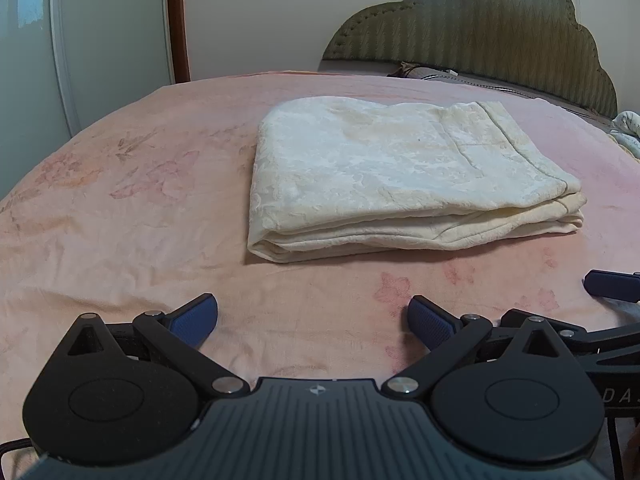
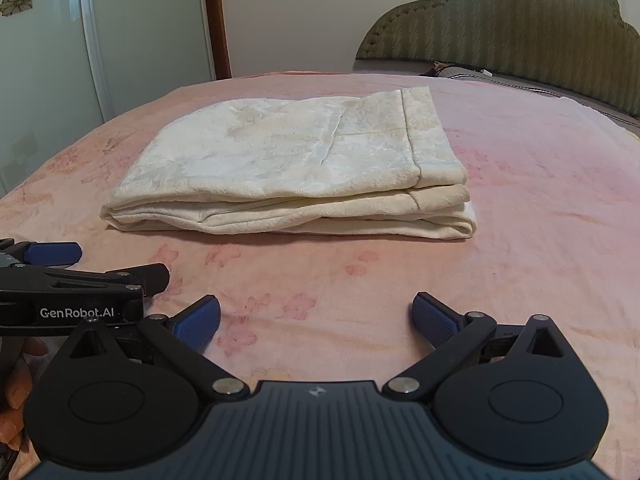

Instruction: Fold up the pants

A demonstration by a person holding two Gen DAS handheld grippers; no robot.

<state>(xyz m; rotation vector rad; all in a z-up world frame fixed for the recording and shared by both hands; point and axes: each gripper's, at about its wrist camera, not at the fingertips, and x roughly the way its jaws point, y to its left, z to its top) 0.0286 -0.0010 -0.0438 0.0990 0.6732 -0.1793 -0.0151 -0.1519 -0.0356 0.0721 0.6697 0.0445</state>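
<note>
**Folded cream pants on the pink bed, both grippers empty**

Left wrist view: the left gripper [image 1: 313,322] hovers low over the pink floral bedsheet [image 1: 120,220], its two blue-padded fingers [image 1: 196,320] spread wide apart with nothing between them. Ahead of it, well apart from the fingertips, the cream plush pants [image 1: 392,176] lie folded into a thick, layered rectangle on the sheet, stacked edges facing the camera. Behind rises the olive-green scalloped upholstered headboard [image 1: 480,36], with a dark patterned pillow [image 1: 416,70] at its foot. Only this view shows a crumpled pale cloth [image 1: 628,132] at the far right edge of the bed. One blue fingertip of the right gripper [image 1: 612,285] pokes in from the right edge.

Right wrist view: the right gripper [image 2: 316,320] also has its blue pads [image 2: 434,320] held wide apart, clasping nothing. The folded pants [image 2: 296,168] sit ahead and slightly left, with a hemmed band visible on the right end. Only here the left gripper [image 2: 60,276] shows from the side at the left, marked "GenRobot.AI", and fingers of the person's hand [image 2: 16,392] appear beneath it. A white wardrobe with flower stickers [image 2: 48,40] stands behind the bed, beside a brown wooden door frame [image 2: 216,20].
</note>
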